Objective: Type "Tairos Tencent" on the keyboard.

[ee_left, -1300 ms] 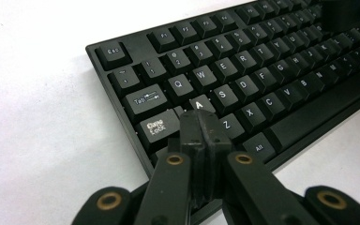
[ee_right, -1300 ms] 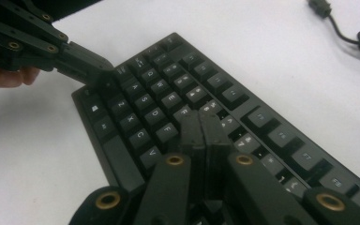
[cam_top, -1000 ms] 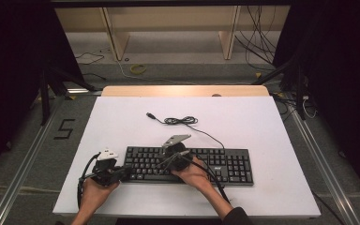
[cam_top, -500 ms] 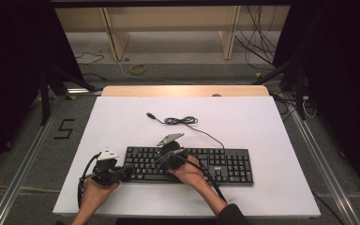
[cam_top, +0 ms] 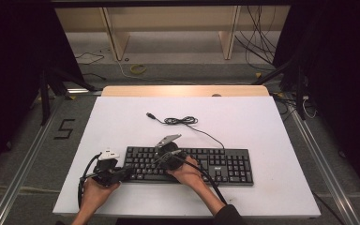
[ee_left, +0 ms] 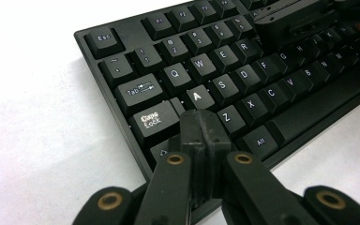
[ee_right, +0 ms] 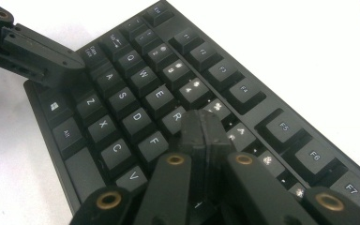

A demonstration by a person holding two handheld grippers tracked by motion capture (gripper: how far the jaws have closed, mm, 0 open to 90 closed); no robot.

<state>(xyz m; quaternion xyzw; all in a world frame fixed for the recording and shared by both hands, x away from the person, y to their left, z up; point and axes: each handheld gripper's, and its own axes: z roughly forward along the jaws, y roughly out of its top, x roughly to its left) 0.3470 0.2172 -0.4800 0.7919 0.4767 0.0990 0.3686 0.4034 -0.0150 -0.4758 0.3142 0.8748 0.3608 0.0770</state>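
Note:
A black keyboard (cam_top: 225, 164) lies near the front of the white table, and its cable (cam_top: 182, 121) coils behind it. My left gripper (cam_top: 130, 170) is at the keyboard's left end. Its jaws are shut, and the tips (ee_left: 201, 123) hover at the gap between Caps Lock and Z on the keyboard (ee_left: 243, 75). My right gripper (cam_top: 161, 159) is over the left half of the keys. Its jaws are shut with nothing between them, and the tips (ee_right: 201, 124) sit just past the R key of the keyboard (ee_right: 243, 93). Each gripper view shows the other gripper farther off.
The white tabletop (cam_top: 262, 122) spreads around the keyboard, with a wooden strip (cam_top: 183, 90) along its far edge. Past the table stand wooden shelf legs (cam_top: 115, 37), with loose cables on the floor. Metal rails run along both sides.
My right gripper has shifted slightly to the left over the keys. The left gripper has stayed where it was.

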